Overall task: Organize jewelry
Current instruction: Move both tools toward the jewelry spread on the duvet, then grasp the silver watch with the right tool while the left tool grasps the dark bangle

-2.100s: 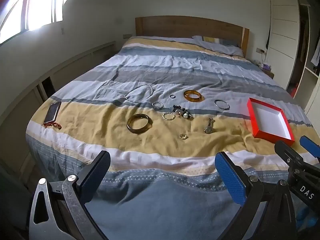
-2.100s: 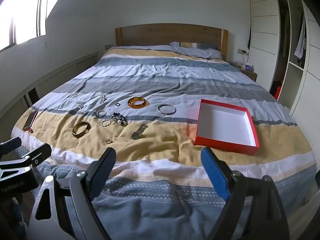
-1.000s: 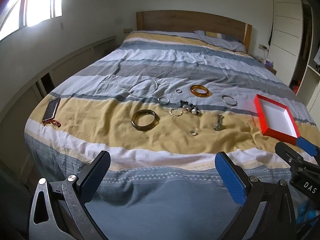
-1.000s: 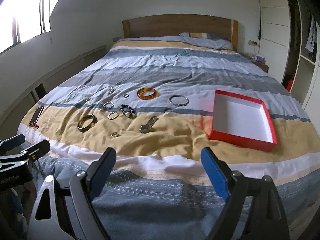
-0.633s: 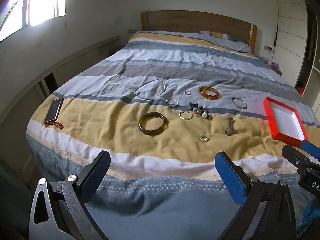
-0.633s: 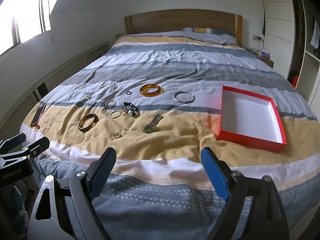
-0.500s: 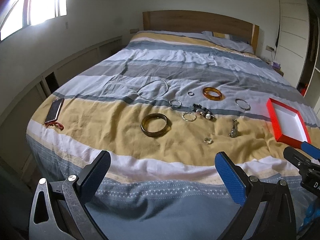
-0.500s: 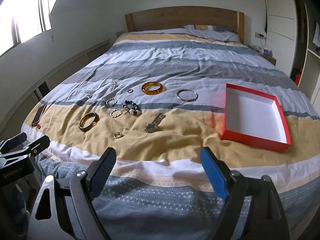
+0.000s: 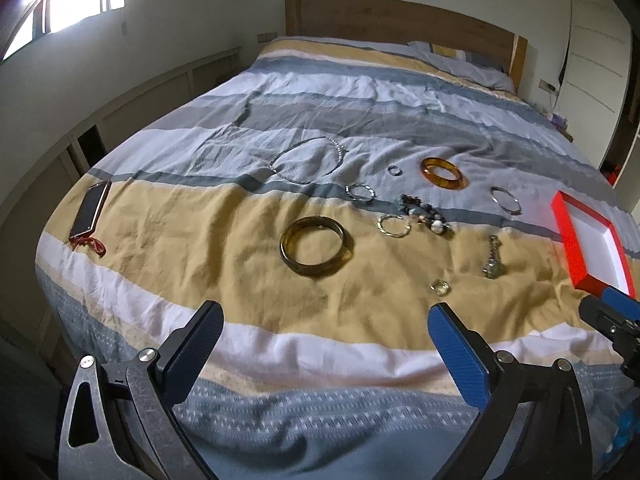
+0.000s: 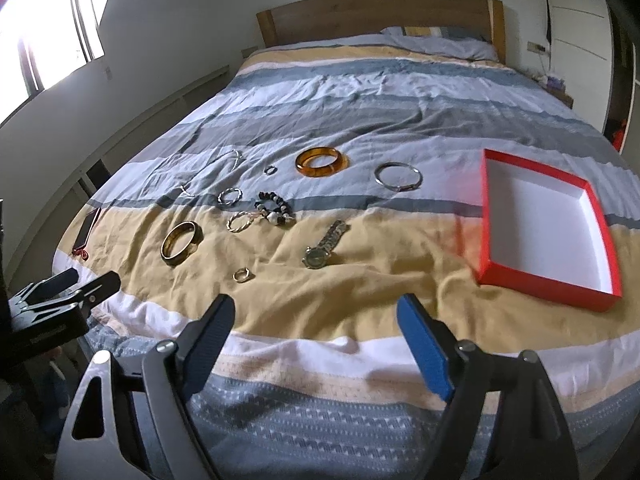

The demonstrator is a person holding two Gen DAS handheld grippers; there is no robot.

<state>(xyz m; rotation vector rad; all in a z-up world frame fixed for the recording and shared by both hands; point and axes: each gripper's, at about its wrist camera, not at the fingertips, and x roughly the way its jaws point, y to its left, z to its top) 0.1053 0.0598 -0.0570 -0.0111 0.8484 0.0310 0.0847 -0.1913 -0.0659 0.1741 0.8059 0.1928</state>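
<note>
We had nothing sorted yet: the red box (image 10: pixel 548 224) sat empty on the bed (image 10: pixel 360 92), while the amber bangle (image 10: pixel 321 162), silver bangle (image 10: pixel 398 176), watch (image 10: pixel 325 245), bead bracelet (image 10: pixel 275 208) and rings lay loose beside it. Our left gripper (image 9: pixel 326 344) held its fingers apart; our right gripper (image 10: pixel 316 330) was closing slightly, nothing between them.

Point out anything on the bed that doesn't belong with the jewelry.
A phone with a red strap lies at the bed's left edge, apart from the bracelets and rings. The red box is empty so far.
</note>
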